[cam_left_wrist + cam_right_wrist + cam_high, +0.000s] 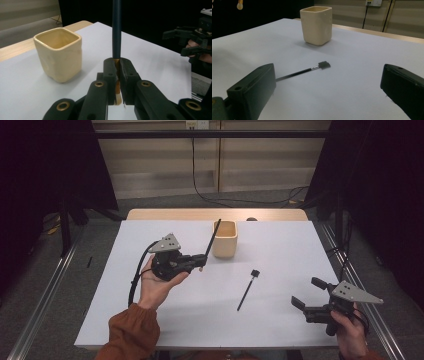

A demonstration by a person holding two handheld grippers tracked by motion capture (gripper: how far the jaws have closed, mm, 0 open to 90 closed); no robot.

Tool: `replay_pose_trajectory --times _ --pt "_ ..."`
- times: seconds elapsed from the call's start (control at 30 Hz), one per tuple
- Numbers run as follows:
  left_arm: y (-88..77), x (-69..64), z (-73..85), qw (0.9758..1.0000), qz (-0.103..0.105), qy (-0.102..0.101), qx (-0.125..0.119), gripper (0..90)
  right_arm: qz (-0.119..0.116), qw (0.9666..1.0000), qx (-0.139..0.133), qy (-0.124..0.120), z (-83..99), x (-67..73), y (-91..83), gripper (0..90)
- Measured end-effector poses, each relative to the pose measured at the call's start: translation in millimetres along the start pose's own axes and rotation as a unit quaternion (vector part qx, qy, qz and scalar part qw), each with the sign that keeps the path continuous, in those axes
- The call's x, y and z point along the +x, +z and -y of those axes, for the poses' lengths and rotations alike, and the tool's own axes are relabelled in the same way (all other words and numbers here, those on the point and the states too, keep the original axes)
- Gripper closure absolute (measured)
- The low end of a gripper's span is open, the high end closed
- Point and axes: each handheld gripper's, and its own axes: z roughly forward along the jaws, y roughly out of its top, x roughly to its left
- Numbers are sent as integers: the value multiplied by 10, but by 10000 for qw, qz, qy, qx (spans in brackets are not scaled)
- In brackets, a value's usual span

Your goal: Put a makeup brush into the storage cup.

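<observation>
A person's left hand holds my left gripper above the white table, just left of a beige square cup. Its jaws are shut on a long dark brush, which slants up beside the cup's left rim. In the left gripper view the jaws clamp the brush handle where it turns yellowish, and the cup stands to the left. A second dark brush lies flat on the table. My right gripper rests open near the front right, with nothing between its jaws. The lying brush and the cup are beyond it.
The white table top has a wooden strip along its far edge, with a small dark object on it. Metal rails run along both sides. Cables lie on the floor behind, and dark curtains hang left and right.
</observation>
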Motion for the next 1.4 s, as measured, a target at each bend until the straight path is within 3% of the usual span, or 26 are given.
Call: replay_pose_trajectory --times 0.2,0.33,0.63,0.9,1.17,1.27,1.4 --pt "48 -92 -33 9997 244 39 22 848 -2 10000 -2 14 -2 1 2 0" --pt "90 -112 -34 9991 394 -123 44 848 -13 10000 3 5 -1 -2 2 0" --pt "148 -178 -78 9977 581 -246 252 848 -17 10000 -6 28 -1 -7 3 0" --pt "190 -237 -190 9961 701 -127 519 848 -3 10000 6 21 2 -13 2 0" --pt "244 -239 -204 9923 887 -188 842 847 -17 10000 3 17 2 -10 4 0" --pt "262 -236 -214 9899 922 -200 1060 847 -23 10000 13 21 2 -10 6 0" --pt "285 -237 -216 9862 878 11 1406 848 -19 10000 11 25 3 -12 5 0"
